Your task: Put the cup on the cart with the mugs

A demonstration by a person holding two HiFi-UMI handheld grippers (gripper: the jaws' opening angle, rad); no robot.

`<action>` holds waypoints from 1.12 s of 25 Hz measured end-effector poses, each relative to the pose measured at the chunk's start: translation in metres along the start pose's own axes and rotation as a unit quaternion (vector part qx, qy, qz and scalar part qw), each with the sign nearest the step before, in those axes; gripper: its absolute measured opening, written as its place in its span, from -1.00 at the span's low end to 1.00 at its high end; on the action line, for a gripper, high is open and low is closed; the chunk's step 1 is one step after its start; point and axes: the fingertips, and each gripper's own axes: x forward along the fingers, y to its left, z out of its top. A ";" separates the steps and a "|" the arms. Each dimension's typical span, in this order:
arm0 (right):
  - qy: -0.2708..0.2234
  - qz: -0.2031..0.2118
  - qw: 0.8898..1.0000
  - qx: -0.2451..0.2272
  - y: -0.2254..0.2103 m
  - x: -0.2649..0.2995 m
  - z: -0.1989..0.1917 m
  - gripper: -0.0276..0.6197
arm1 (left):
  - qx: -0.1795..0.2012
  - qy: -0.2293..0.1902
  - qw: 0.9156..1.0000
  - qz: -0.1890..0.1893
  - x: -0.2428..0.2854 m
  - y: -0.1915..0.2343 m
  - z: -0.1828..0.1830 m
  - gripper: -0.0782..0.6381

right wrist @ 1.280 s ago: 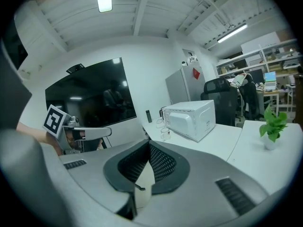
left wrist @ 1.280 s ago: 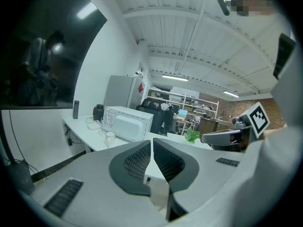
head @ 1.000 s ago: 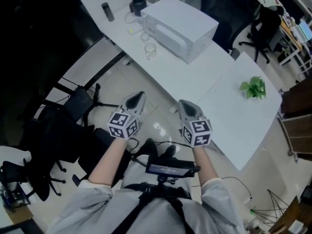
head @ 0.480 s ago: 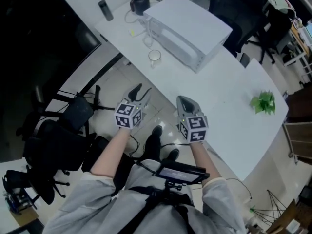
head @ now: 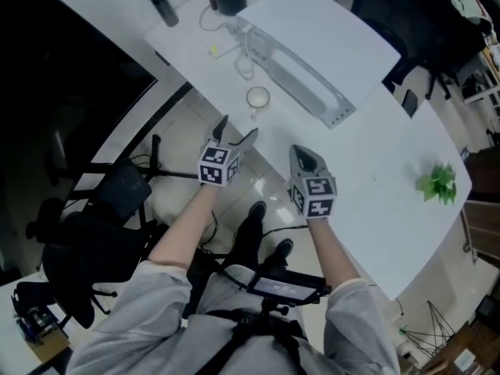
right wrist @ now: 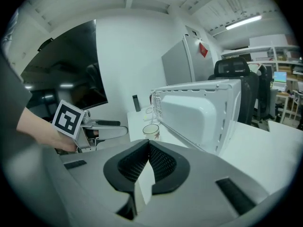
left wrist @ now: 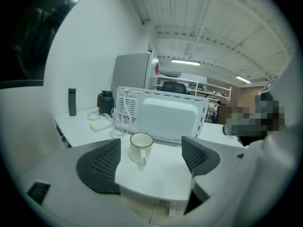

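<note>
A white, dark-rimmed ceramic cup (head: 258, 98) stands upright on the white table (head: 367, 170), near the white microwave oven (head: 312, 37). Both grippers are nearer it than a second ago. The left gripper (head: 237, 129) jaws have just been opening and are wide and empty. The right gripper (head: 306, 158) jaws meet.

Left tool (head: 237, 127) opening, empty; right (head: 303, 154) closed

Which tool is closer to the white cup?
Left. The left tool faces the cup, just short of it, its jaws just opening with nothing between them; the right tool, shut, is farther back.
</note>
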 end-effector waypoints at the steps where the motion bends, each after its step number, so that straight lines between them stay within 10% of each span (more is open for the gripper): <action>1: 0.004 -0.003 1.000 0.002 -0.004 0.011 0.000 -0.89 | 0.001 0.007 1.000 -0.001 0.012 0.006 -0.004 0.35; 28: 0.041 -0.043 0.998 0.036 -0.052 0.113 -0.013 -0.89 | 0.039 0.057 0.997 -0.026 0.174 0.042 -0.042 0.58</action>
